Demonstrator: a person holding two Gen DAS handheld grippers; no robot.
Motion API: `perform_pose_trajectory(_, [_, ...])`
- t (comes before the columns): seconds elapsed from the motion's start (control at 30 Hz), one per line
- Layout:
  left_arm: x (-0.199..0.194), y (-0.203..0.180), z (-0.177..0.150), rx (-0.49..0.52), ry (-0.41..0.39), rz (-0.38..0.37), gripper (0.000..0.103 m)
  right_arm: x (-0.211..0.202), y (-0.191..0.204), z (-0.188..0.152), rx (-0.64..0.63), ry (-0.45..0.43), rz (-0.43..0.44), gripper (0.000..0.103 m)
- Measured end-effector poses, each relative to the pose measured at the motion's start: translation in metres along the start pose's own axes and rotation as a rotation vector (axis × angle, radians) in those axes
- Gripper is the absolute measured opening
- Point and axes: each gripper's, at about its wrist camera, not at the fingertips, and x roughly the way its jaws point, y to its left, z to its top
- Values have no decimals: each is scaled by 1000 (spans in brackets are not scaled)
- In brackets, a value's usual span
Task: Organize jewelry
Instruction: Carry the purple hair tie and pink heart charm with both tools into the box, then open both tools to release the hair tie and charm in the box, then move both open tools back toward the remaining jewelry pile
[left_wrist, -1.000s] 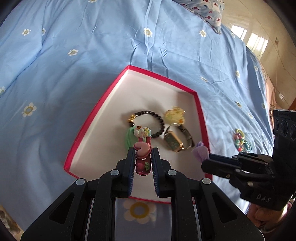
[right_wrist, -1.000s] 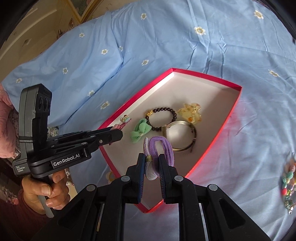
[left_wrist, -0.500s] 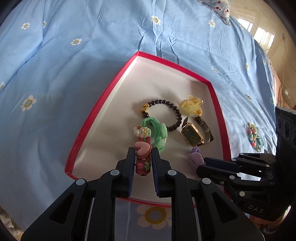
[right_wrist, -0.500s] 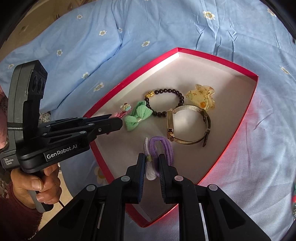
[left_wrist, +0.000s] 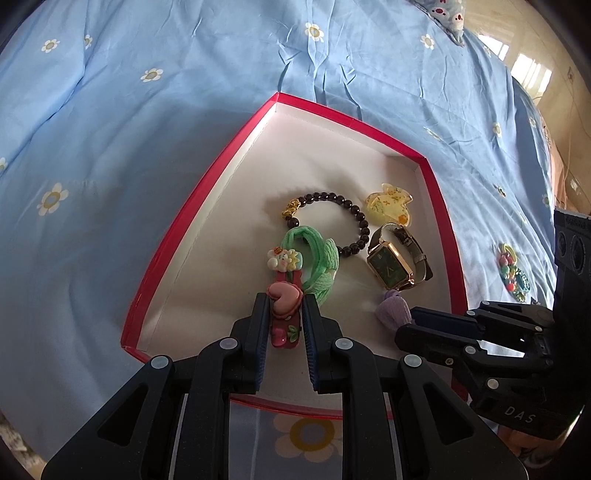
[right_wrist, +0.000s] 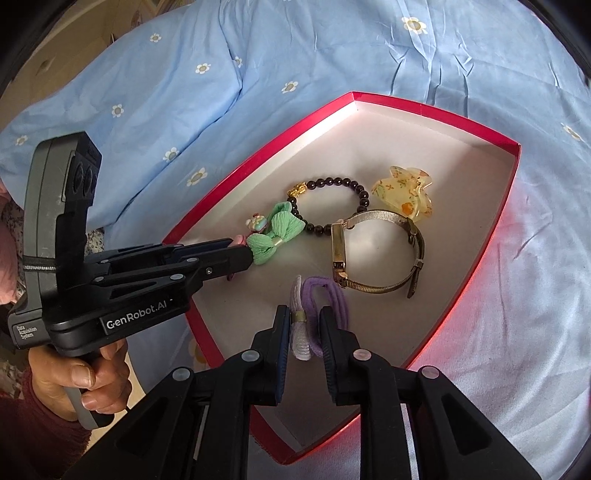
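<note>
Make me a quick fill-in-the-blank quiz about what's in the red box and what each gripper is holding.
1. The left gripper is clamped on a pink ____ with a heart charm.
2. The right gripper holds a hair tie coloured ____.
3. The watch has a ____ face.
4. The black bead bracelet lies inside the ____ box.

Missing words: hair clip; purple; green; red
</note>
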Motion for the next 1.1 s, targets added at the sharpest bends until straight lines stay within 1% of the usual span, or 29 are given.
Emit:
perform_pose_trajectory(0.03, [-1, 0, 0, -2, -1, 1, 19, -1, 0, 0, 3, -3, 1, 20])
perform_pose_trajectory(0.1, [-5, 1, 0, -7, -6, 2, 22, -4, -1, 0, 7, -10, 2, 24])
perform_pose_trajectory(0.27, [-17, 2, 3, -23, -35, -3, 27, -16, -5, -1, 36, -34, 21, 25])
perform_pose_trajectory(0.37, [-22, -1, 3, -30, -43, -12, 28, -29, -6, -4, 51, -63, 23, 31])
perform_pose_trajectory(0.5, [-26, -10, 2, -32, -44, -35, 30, -49, -13, -11, 80, -102, 16, 35])
perform_pose_trajectory(0.57, [-29, -18, 1, -23, -50, -46, 32, -60, -19, -17, 97, -120, 5, 36])
perform_pose_trajectory(0.83, [-33, -62, 1, 50, -51, -105, 32, -101, -57, -43, 191, -179, -56, 37])
perform_pose_trajectory(1.1, [-27, -107, 1, 132, -31, -160, 32, -140, -95, -70, 277, -235, -137, 37])
